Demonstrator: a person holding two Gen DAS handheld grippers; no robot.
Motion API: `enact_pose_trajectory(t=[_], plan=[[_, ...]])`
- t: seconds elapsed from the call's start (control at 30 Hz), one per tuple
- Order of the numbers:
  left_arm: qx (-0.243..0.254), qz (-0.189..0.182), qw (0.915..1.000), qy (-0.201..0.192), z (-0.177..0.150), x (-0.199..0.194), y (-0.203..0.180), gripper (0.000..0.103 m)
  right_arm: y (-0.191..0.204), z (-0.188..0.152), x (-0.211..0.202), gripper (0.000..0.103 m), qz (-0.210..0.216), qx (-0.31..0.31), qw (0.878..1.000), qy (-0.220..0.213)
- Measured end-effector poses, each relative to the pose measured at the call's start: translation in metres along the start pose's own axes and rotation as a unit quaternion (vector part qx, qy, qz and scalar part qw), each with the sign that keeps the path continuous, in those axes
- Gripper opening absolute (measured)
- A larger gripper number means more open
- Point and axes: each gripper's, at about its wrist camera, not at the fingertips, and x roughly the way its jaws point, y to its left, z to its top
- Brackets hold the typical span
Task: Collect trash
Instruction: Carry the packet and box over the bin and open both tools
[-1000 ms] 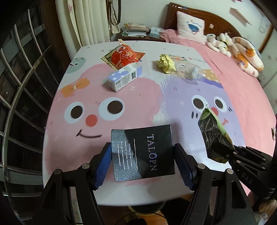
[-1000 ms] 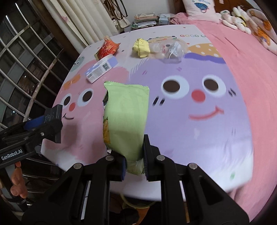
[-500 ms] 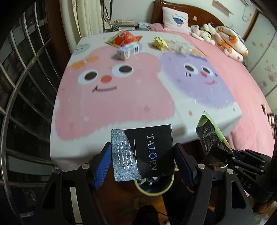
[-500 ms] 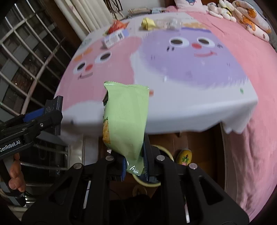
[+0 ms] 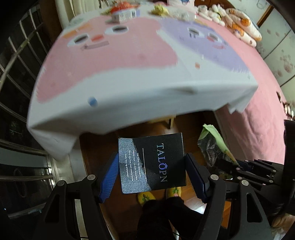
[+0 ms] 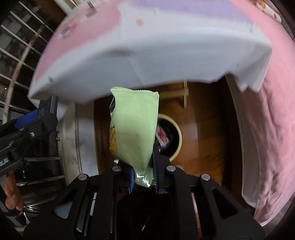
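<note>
Pink and lilac cartoon faces covered the cloth (image 5: pixel 114 70) on the table, whose white edge hung across the top of both views and hid the floor behind it. To your right lay the pink bedspread (image 6: pixel 261 114). On the table's far end, blurred, sat a small carton (image 5: pixel 123 15), a red packet (image 5: pixel 121 4) and a yellow crumpled wrapper (image 5: pixel 159 10), well apart from your tools. Below the table's edge, on the brown wooden floor (image 6: pixel 202 133), stood a cream-rimmed bin (image 6: pixel 174 136) with a dark inside and a red-and-white scrap (image 6: pixel 162 137) in it; the bag you held hid its left part. Your left gripper (image 5: pixel 152 166) clamped the black card box (image 5: pixel 152 162) by its sides. Your right gripper (image 6: pixel 142 177) pinched the bottom of the pale green snack bag (image 6: pixel 135 129), upright just in front of the bin.
</note>
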Motion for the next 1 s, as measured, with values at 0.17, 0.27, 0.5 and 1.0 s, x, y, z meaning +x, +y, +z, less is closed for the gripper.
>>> enact_pose_trajectory(t=[0.17,0.27,0.5,1.0], plan=[[0.007,0.006,0.9992,0.038,-0.021,0.061,-0.014,0.071,-0.024,-0.020,0.062,0.013,-0.006,0.019,0.999,0.042],[0.009,0.011,0.9982,0.057,-0.032,0.102,-0.022,0.071,-0.040,-0.030,0.100,0.013,-0.006,0.027,0.998,0.063],[0.010,0.010,0.9961,0.088,-0.050,0.201,-0.034,0.072,-0.071,-0.043,0.185,0.013,-0.006,0.040,0.995,0.088],[-0.012,0.028,0.9937,0.108,-0.058,0.305,-0.016,0.093,-0.093,-0.043,0.301,0.013,-0.001,0.029,0.994,0.108]])
